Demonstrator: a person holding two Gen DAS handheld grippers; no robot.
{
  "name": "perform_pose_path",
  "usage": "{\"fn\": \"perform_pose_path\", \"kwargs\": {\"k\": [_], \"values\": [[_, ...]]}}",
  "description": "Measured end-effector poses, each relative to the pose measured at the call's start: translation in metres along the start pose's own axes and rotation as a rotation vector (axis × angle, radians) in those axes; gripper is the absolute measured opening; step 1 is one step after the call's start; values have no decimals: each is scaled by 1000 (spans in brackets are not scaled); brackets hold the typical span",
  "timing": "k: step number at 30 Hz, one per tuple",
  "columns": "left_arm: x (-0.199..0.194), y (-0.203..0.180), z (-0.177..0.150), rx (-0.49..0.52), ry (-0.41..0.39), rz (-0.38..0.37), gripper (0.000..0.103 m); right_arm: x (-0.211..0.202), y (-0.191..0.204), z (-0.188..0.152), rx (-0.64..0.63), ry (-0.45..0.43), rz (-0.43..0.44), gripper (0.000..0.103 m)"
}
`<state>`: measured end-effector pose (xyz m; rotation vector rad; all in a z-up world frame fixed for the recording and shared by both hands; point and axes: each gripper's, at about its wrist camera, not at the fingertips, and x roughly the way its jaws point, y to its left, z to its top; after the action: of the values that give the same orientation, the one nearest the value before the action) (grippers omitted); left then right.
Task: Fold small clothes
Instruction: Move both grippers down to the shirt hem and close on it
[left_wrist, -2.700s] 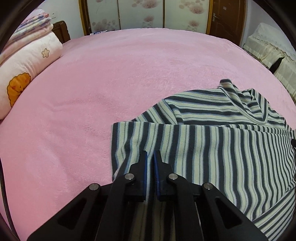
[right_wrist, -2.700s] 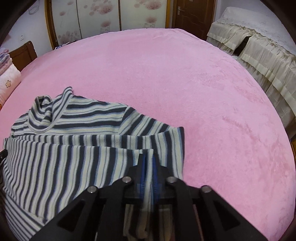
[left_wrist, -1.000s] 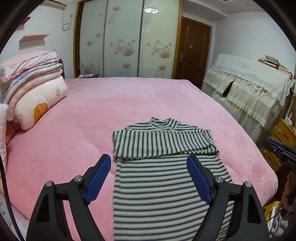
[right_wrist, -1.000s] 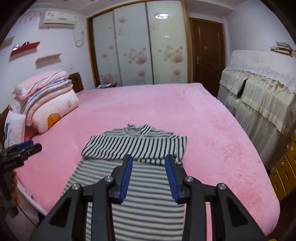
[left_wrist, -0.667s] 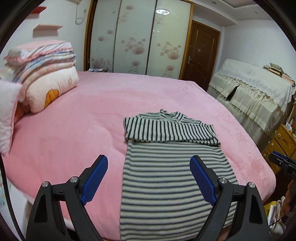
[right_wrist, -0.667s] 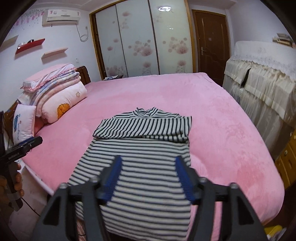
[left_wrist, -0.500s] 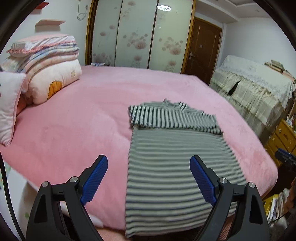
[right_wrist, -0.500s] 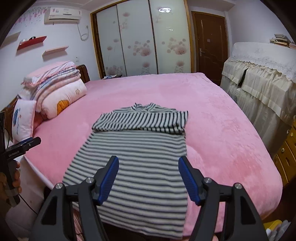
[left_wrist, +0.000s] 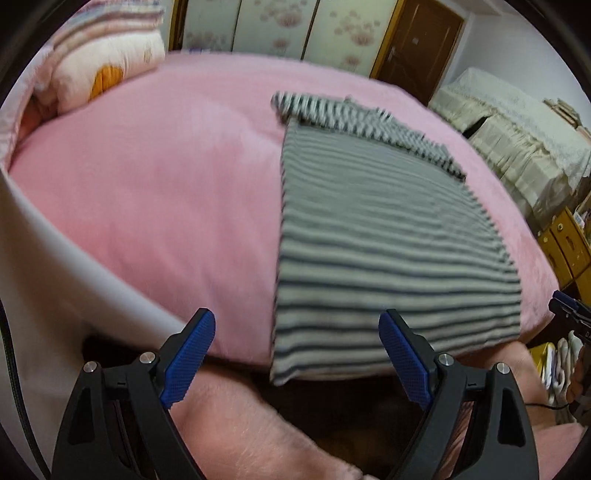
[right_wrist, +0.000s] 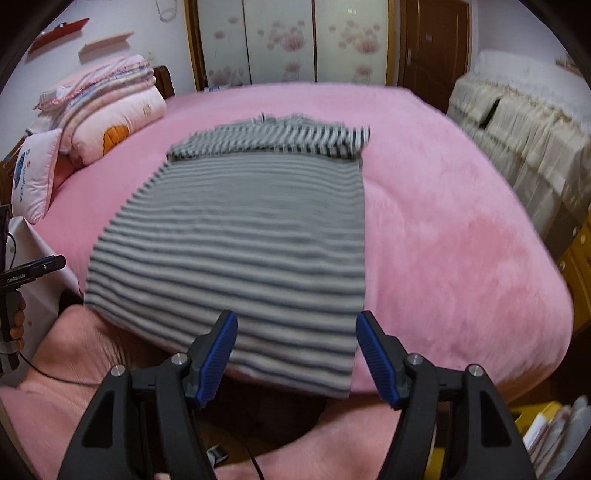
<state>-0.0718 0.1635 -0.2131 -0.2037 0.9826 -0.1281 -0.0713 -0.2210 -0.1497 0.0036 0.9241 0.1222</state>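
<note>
A navy-and-cream striped top (left_wrist: 388, 221) lies flat on the pink bed (left_wrist: 166, 177), sleeves folded across its upper part, its hem hanging over the near edge. It also shows in the right wrist view (right_wrist: 251, 236). My left gripper (left_wrist: 297, 354) is open and empty, below and in front of the hem's left corner. My right gripper (right_wrist: 297, 354) is open and empty, just in front of the hem's right part. Neither touches the cloth.
A stack of folded quilts and pillows (right_wrist: 107, 107) sits at the bed's far left. A cloth-covered cabinet (right_wrist: 517, 122) stands to the right, yellow drawers (left_wrist: 565, 236) beside it. Wardrobe doors (right_wrist: 288, 40) are behind the bed. My pink-trousered legs (left_wrist: 236, 424) are below.
Both grippers let go of the folded sleeves, opened, and pulled back off the bed toward the near edge. They have dropped lower, close to the hem.
</note>
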Motion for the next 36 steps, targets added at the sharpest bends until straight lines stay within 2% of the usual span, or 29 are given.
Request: {"fn": "perform_pose_path", "kwargs": {"k": [6,10,12,14,18,28,33,36], "values": [[28,23,-12,-87,55,-88,85,37,-16,-28,52,116,-14,67],[46,19,-14,-89,96,-128,83,55,-34,-29,122,152,-5,66],[55,13,-12,-73,118,-140,81,63,-42,-27,155,168,18,62],[67,5,-12,-55,151,-149,78,72,-46,-27,173,188,40,52],[84,-2,-11,-53,185,-139,74,92,-50,-33,205,247,76,46],[83,6,-11,-125,164,-133,72,94,-57,-39,238,228,131,46],[79,13,-16,-156,152,-113,72,92,-61,-39,243,229,131,45],[81,20,-18,-185,159,-129,72,93,-60,-39,238,230,123,45]]}}
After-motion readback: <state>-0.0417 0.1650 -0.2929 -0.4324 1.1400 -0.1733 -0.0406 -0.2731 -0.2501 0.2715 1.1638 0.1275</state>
